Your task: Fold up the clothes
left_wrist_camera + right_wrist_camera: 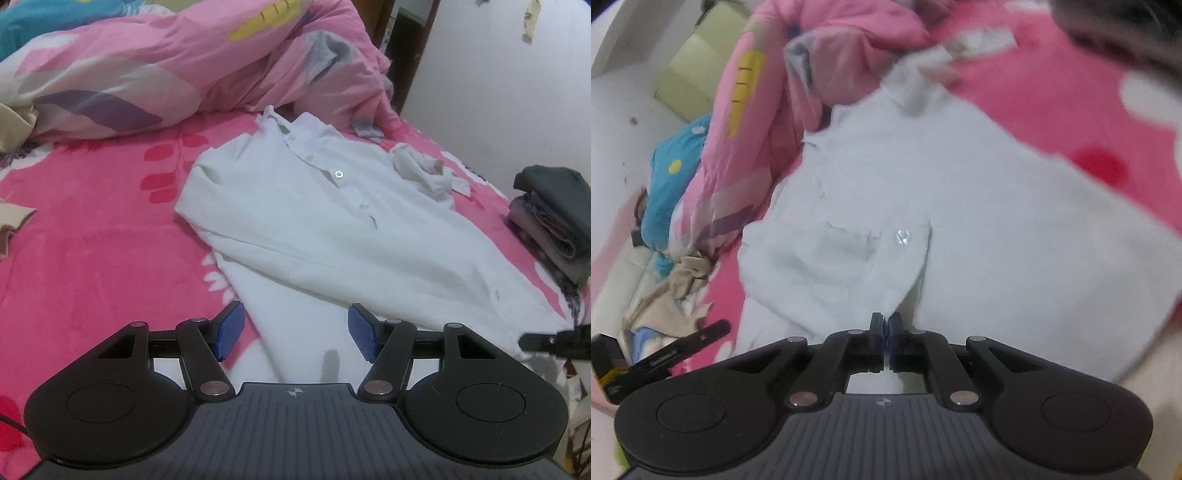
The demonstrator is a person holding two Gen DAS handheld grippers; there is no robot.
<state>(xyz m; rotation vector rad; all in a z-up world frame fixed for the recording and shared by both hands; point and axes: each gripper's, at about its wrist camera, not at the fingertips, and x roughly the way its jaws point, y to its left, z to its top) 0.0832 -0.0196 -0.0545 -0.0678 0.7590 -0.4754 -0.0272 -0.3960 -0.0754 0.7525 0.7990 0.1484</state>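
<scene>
A white button-up shirt (pixel 314 221) lies face up on the pink bedsheet (pixel 92 240), collar toward the far quilt, one sleeve crumpled at its right. My left gripper (pixel 295 332) hovers open over the shirt's near hem, and its blue pads (pixel 231 328) touch nothing. In the right wrist view the shirt (pixel 960 221) fills the middle. My right gripper (pixel 885 332) is shut, and a crease of the shirt's fabric runs straight into its pads. Part of the right gripper (pixel 546 341) shows at the shirt's near right corner in the left wrist view.
A rumpled pink patterned quilt (pixel 147 66) is heaped along the far side of the bed. A stack of folded dark clothes (pixel 554 221) sits at the right edge by the white wall (pixel 480 74). A beige garment (pixel 11 221) lies at the left.
</scene>
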